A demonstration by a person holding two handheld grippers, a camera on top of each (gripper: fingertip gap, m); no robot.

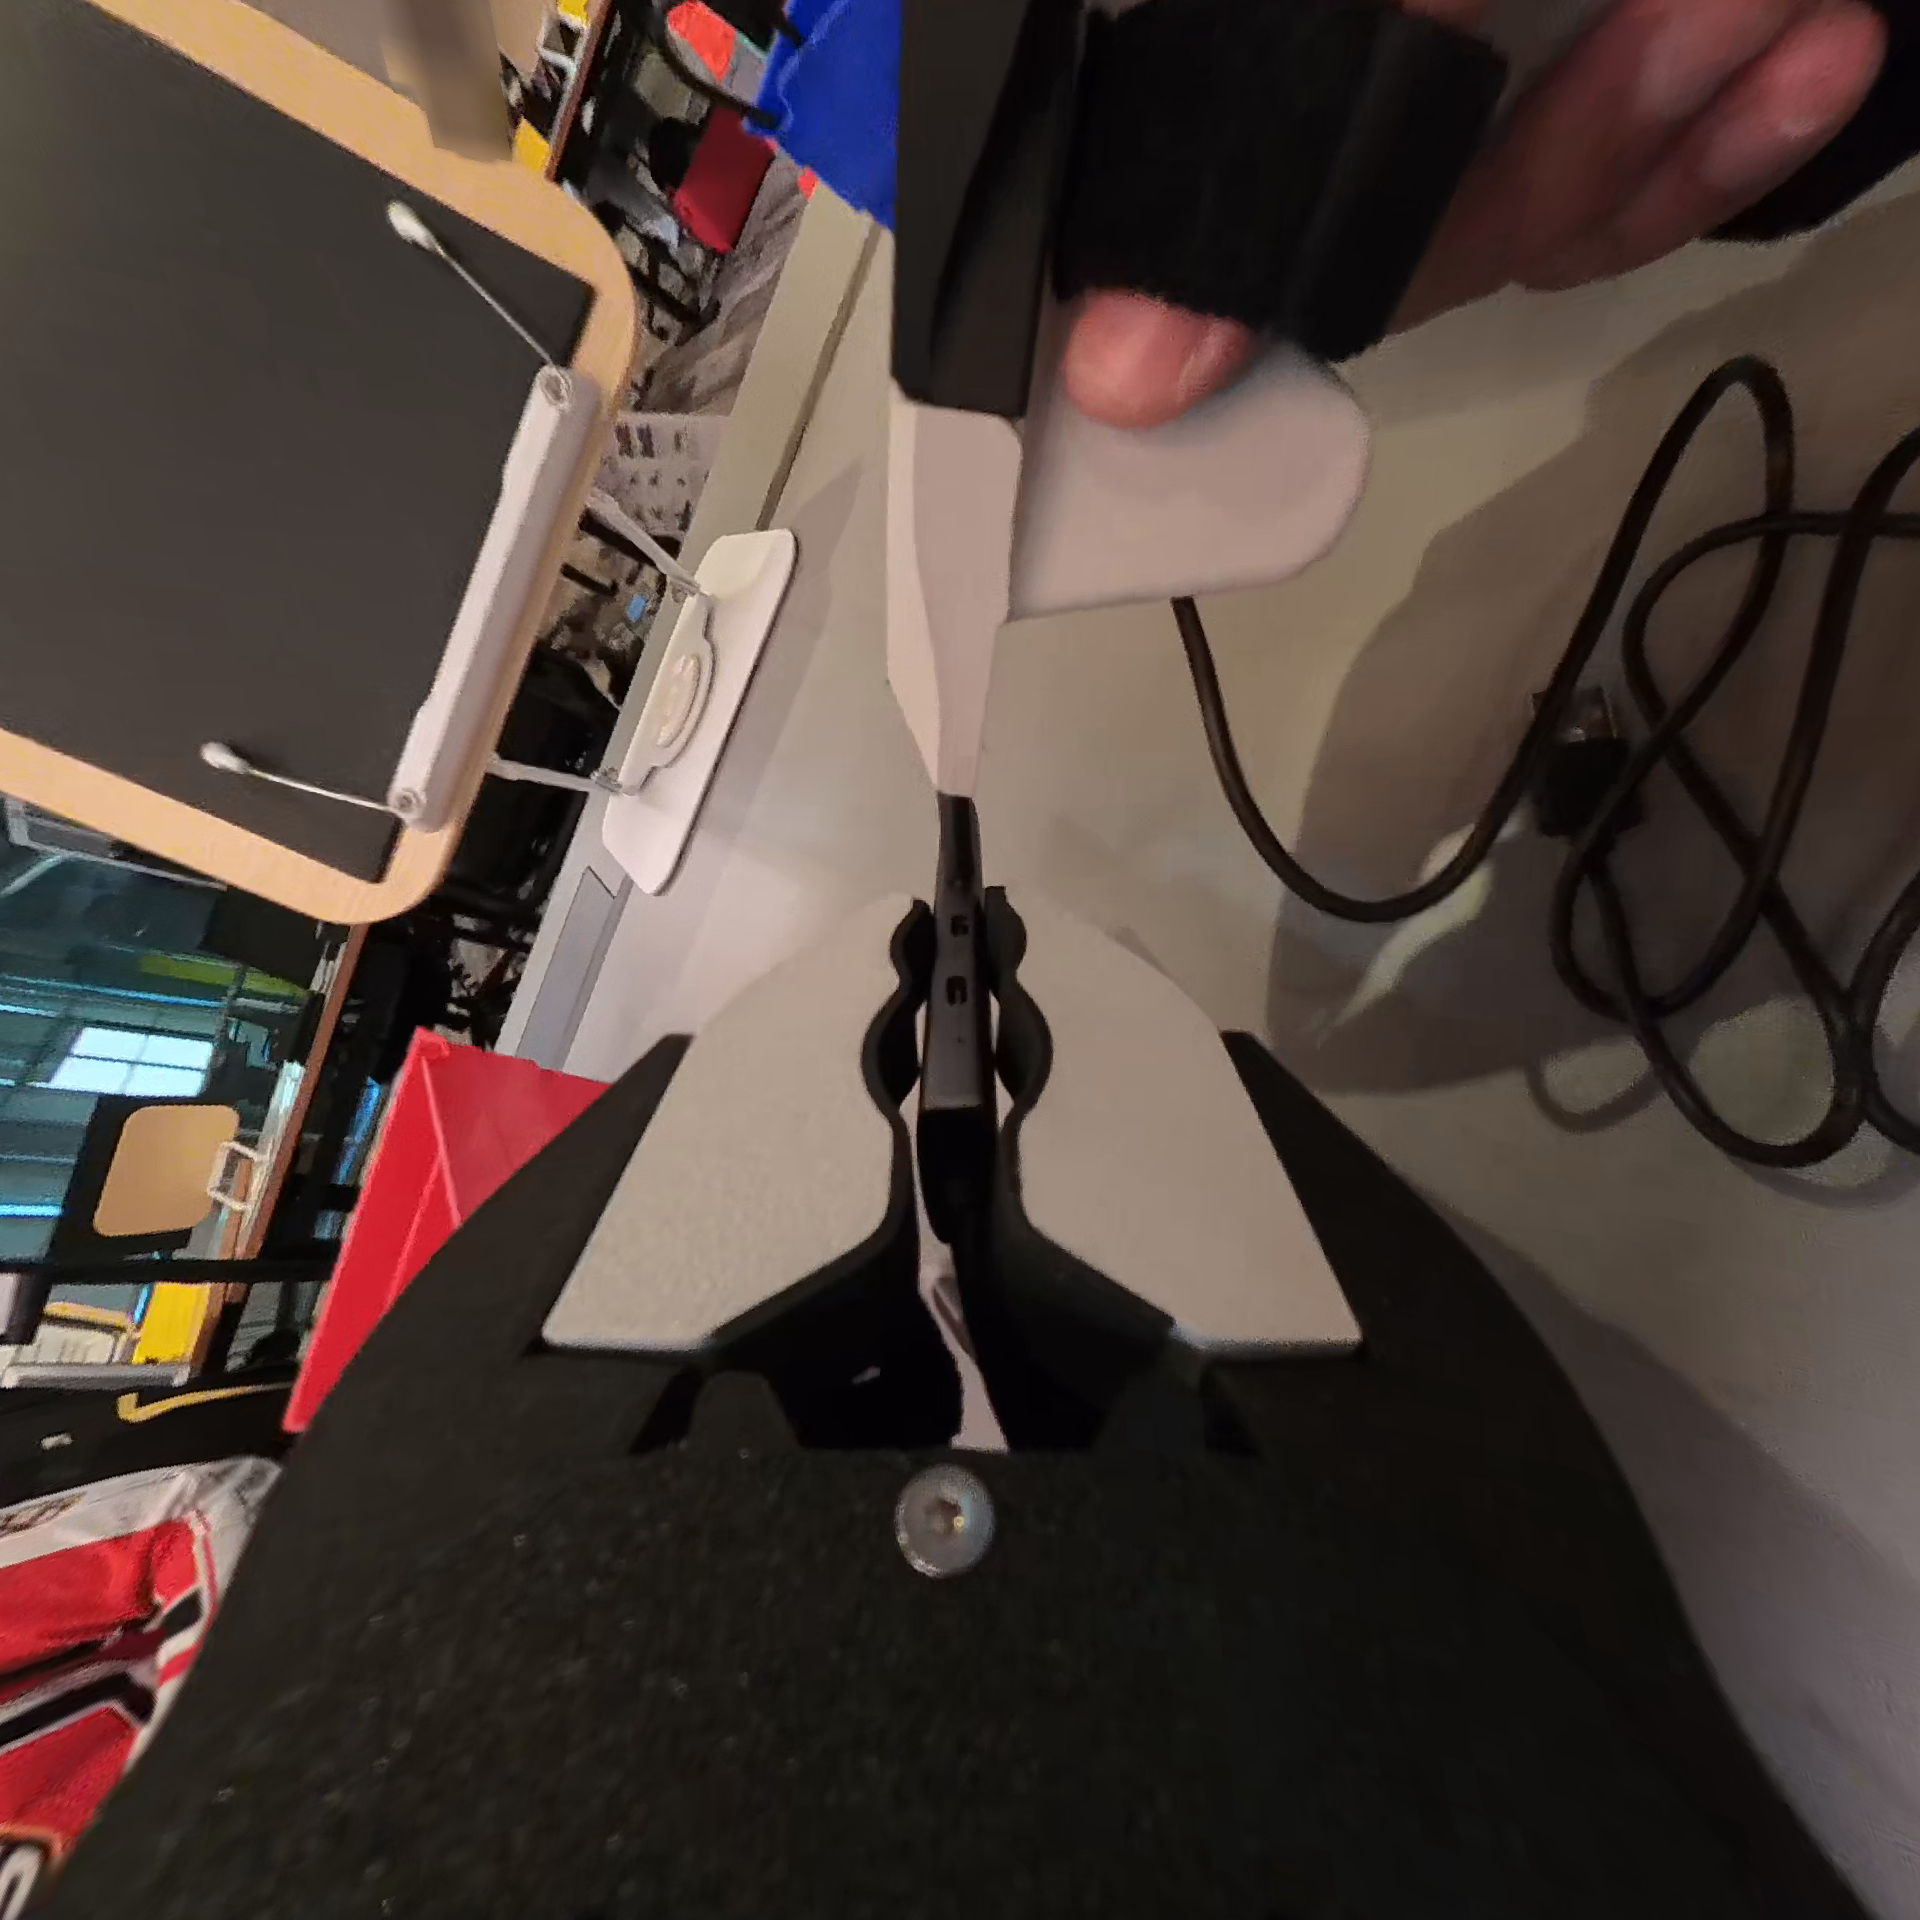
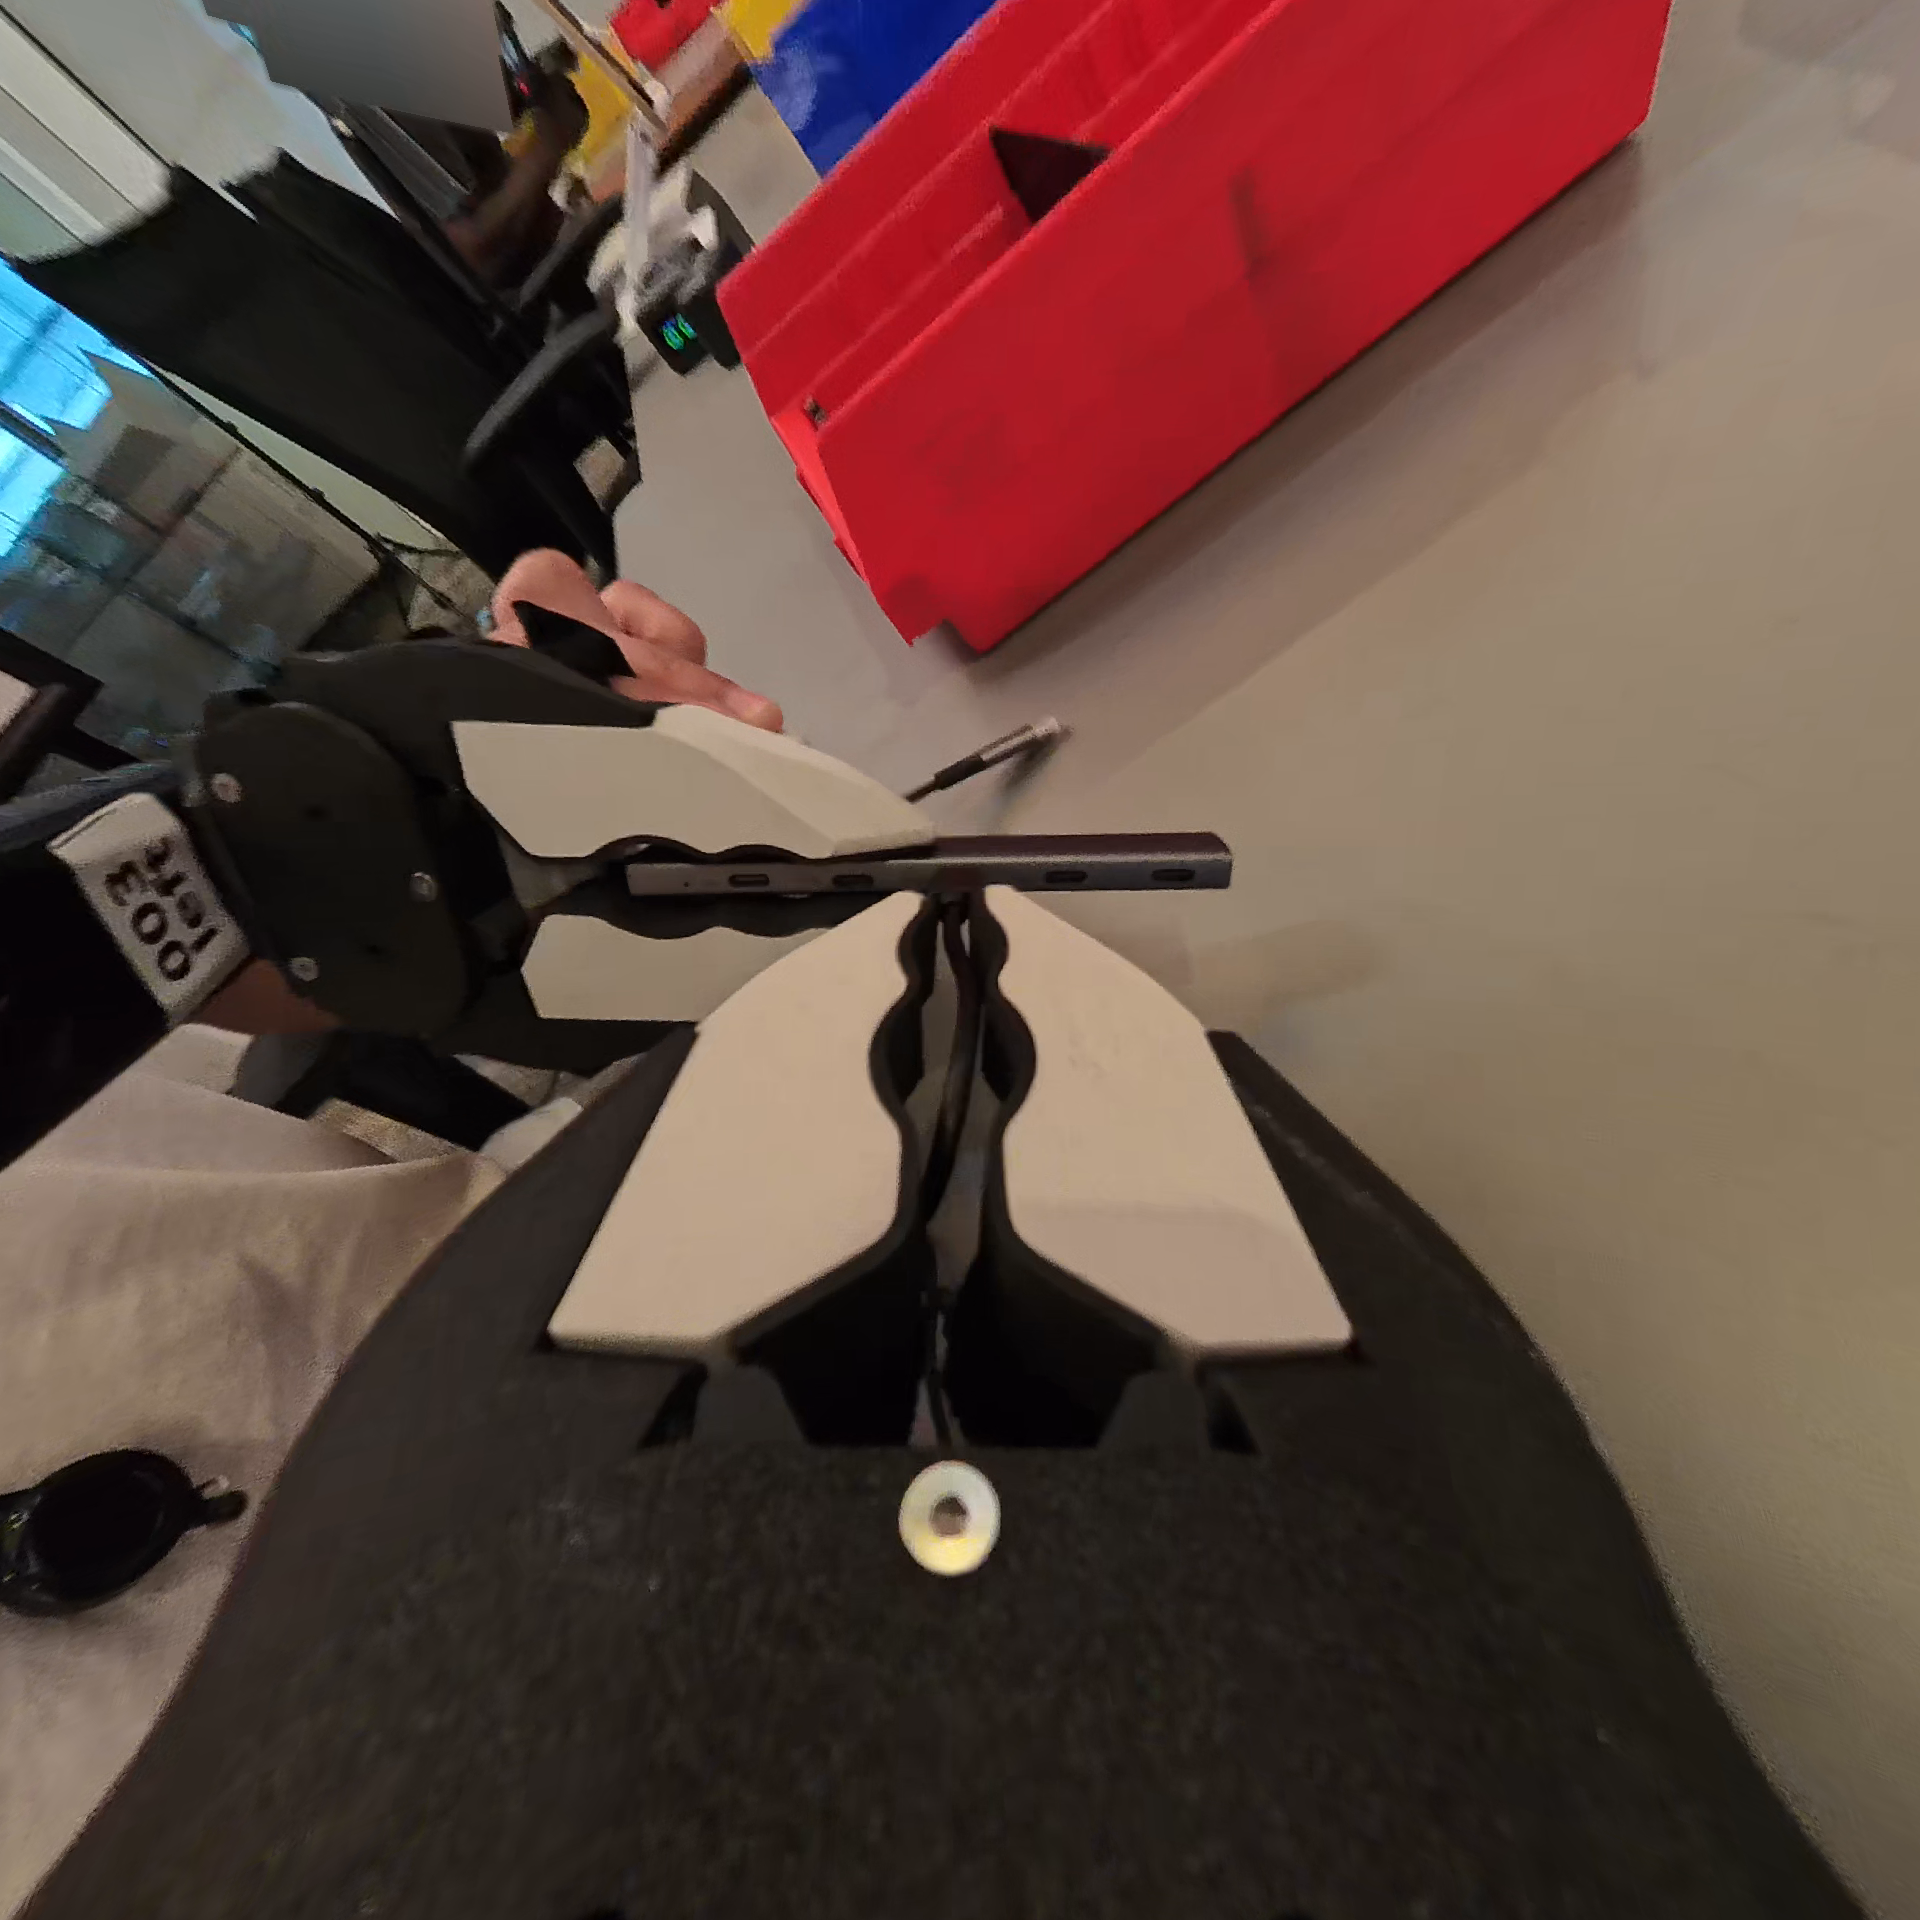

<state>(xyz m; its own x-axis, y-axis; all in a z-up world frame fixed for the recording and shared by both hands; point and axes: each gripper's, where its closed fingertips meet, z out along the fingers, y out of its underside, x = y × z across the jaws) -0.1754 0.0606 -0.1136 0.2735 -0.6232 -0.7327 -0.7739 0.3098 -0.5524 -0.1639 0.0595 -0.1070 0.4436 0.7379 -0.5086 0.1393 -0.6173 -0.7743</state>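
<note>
Above a grey table [image 2: 1507,831], the left gripper [image 1: 956,935] is clamped on one end of a slim dark hub [image 2: 935,868] with a row of ports along its edge, holding it level off the surface. The right gripper [image 2: 951,935] meets the hub from the side, its fingers [image 2: 1101,1091] pressed together on a thin black cable [image 2: 961,1039] at the hub's edge. A hand [image 1: 1558,135] holds the right gripper's handle. A loose coil of black cord [image 1: 1714,779] lies on the table just beyond. A loose plug end [image 2: 997,753] rests behind the hub. Farther back stands a red bin [image 2: 1195,343], contents hidden, with blue and yellow bins [image 2: 862,73] past it.
</note>
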